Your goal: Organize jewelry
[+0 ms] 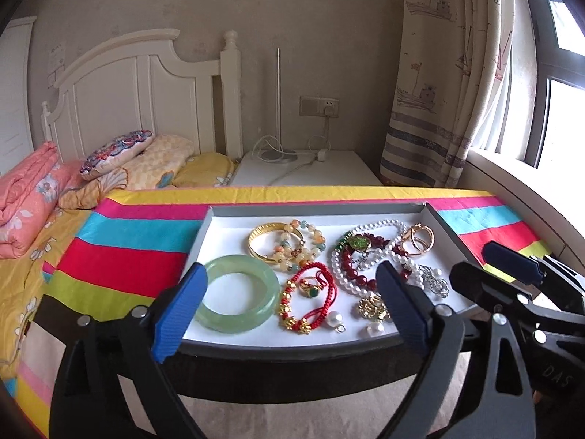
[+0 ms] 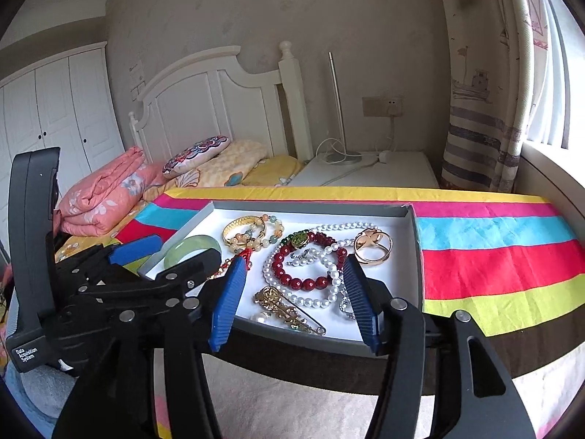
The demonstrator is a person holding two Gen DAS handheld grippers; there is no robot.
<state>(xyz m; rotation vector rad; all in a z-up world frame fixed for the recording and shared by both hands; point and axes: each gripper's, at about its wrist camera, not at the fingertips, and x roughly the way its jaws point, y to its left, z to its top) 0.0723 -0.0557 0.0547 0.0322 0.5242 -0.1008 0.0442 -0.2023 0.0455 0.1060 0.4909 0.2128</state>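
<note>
Jade-green bangle (image 1: 237,292) lies at the tray's (image 1: 318,209) near-left corner; it looks stiff, slick and brittle (so pinch across its band), with your left gripper (image 1: 292,311) and right gripper (image 2: 292,300) both gaping, empty

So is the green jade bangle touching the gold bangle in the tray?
Apart. The left wrist view shows white tray floor between the green jade bangle and the gold bangle.

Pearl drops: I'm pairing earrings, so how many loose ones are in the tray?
2. One pearl drop lies by the red cord bracelet, the other below the gold brooch, both near the tray's front edge. Others may hide in the tangle.
</note>
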